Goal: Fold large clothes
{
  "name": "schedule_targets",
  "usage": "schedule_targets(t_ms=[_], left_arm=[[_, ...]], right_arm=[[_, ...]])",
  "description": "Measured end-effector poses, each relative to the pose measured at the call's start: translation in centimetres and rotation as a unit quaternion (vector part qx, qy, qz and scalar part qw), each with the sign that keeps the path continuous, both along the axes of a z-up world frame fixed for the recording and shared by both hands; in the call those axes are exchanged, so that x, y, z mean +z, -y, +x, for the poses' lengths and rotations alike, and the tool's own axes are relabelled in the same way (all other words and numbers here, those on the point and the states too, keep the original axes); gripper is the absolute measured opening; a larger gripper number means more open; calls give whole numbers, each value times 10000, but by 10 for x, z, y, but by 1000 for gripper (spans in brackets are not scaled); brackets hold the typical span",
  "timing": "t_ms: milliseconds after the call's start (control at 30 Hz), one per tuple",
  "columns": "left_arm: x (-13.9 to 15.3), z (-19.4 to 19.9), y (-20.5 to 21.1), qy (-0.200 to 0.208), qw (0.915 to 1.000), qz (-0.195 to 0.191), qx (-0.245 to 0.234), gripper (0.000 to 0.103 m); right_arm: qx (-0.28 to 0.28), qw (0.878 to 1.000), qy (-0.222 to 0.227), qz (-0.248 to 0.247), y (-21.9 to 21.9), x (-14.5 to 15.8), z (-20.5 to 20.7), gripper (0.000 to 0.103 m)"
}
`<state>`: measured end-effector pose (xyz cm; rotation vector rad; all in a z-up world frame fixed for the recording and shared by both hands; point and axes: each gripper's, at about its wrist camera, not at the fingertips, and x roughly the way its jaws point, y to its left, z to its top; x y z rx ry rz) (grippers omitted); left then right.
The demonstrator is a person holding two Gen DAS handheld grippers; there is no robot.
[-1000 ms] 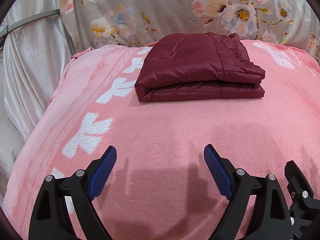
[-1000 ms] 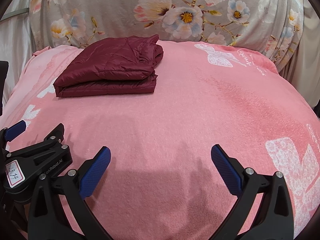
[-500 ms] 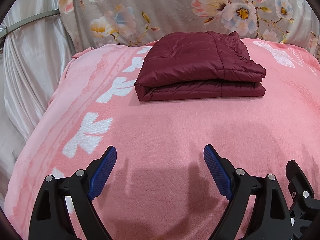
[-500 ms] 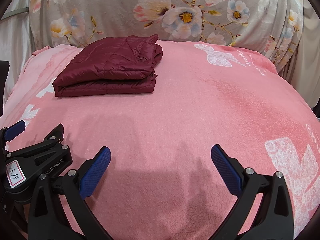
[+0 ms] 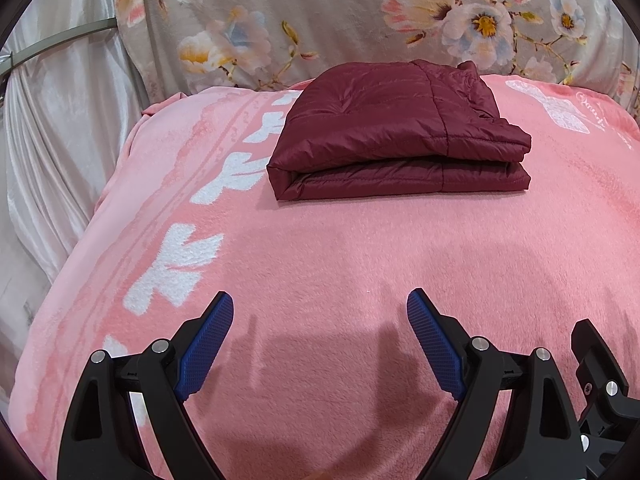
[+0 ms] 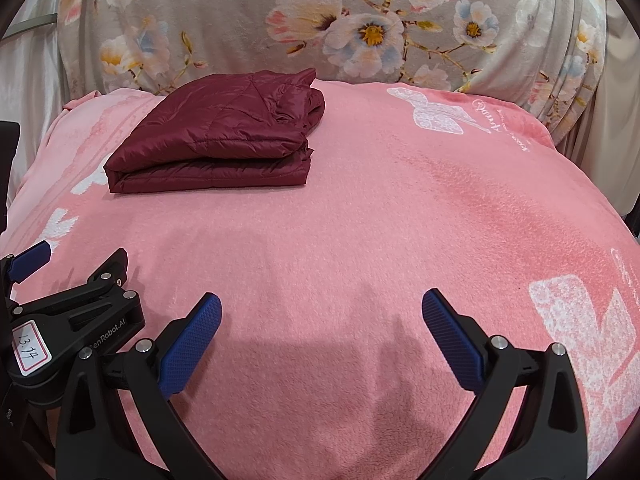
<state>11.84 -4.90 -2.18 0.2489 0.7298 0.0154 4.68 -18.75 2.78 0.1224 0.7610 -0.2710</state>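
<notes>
A maroon quilted jacket (image 5: 396,136) lay folded into a neat rectangle on the pink fleece blanket (image 5: 320,264), toward twelve o'clock from the left tool (image 5: 320,320) and toward eleven o'clock from the right tool (image 6: 322,316). Both tools hung above the blanket well apart from the jacket, each with its blue-padded jaws spread wide and nothing between them. A floral cloth (image 6: 360,20) draped upright behind the blanket's far edge, with pale satin curtain (image 5: 52,120) at nine o'clock.

Bright, even light; soft shadows under the jaws; sharp focus; fisheye-bent, dark-vignetted edges.
</notes>
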Motion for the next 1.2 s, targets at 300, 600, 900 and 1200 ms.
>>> schedule_targets(t_ms=[300,600,900,1200], left_arm=[[-2,2,0,-27,10000,11,-7,86],[-2,2,-1,-21,10000,17,-8,86],[-2,1,0,-18,10000,-6,-46,85],[0,0,1,-17,10000,-18,-86,83]], right_arm=[[3,10000,-5,-7,1,0,0,98],[9,10000,-5,-8,1,0,0,98],[14,10000,0,-5,2,0,-1,98],[10,10000,-14,-18,4,0,-1,98]])
